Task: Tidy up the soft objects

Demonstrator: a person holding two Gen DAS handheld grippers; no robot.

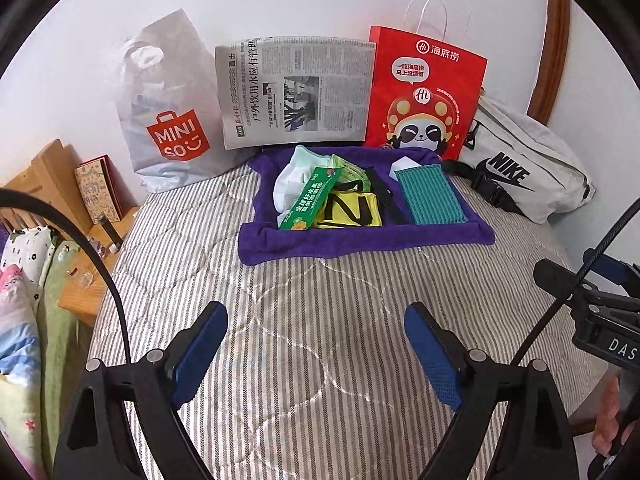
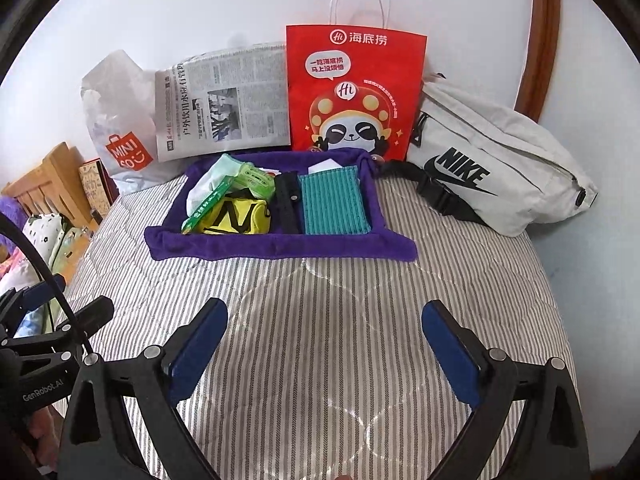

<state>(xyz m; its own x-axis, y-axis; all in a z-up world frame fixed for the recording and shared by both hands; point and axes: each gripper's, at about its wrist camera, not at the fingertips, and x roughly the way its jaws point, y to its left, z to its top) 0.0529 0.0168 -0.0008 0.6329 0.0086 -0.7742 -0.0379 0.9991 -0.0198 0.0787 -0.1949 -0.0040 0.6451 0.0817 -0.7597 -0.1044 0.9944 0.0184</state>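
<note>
I am looking at the towel (image 1: 360,240) lying on the bed (image 1: 300,360). On the towel, the sock (image 1: 290,182) is sitting leftmost, the packet (image 1: 310,200) leaning beside it, then the pouch (image 1: 352,210), the strap (image 1: 386,196), and the mat (image 1: 430,194) rightmost. Behind the towel, the newspaper (image 1: 296,92) and paper bag (image 1: 424,92) are standing against the wall; the plastic bag (image 1: 168,112) is sitting left, the waist bag (image 1: 524,172) right.

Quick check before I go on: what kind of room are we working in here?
Most likely a bedroom. The work surface is a bed with a striped quilt, a wooden nightstand stands beside it, and bags such as the waist bag lean against the wall.
</note>
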